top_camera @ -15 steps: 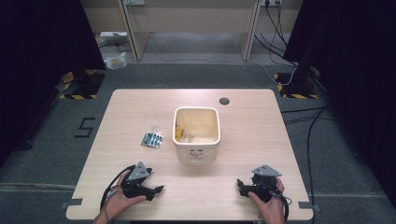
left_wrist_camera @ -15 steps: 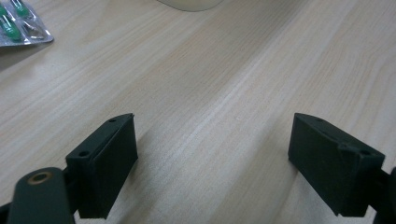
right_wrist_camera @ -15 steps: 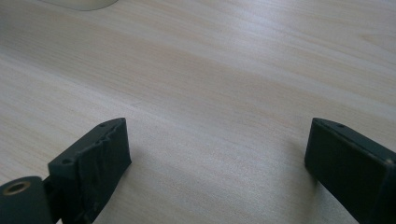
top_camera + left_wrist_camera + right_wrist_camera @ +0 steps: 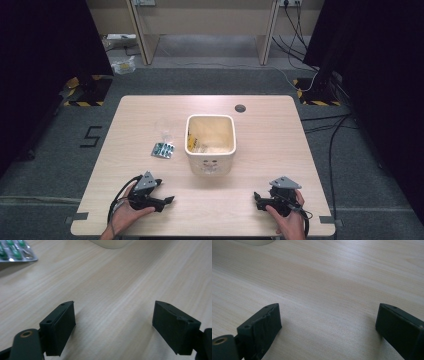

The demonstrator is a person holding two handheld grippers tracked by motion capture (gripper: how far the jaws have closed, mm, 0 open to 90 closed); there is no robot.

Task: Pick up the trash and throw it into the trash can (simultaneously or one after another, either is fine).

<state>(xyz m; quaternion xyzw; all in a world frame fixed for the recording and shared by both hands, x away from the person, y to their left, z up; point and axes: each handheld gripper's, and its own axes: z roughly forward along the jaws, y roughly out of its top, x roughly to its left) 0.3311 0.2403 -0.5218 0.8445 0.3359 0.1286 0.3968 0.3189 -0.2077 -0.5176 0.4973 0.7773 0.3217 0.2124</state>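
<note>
Wooden table, cream bin holding packets, both grippers spread wide, empty

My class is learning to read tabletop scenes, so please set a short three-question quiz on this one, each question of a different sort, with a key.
1. True or false: the blister pack of green pills lies inside the cream bin.
2. Multiple choice: the left tool is A) shut on the pack, B) open over bare table, C) inside the bin.
3. Fill in: the right tool has its jaws ____.

Key
1. False: it lies on the table, left of the bin and apart from it.
2. B: the left gripper view shows only wood between the jaws.
3. Open, with nothing between them.
</note>
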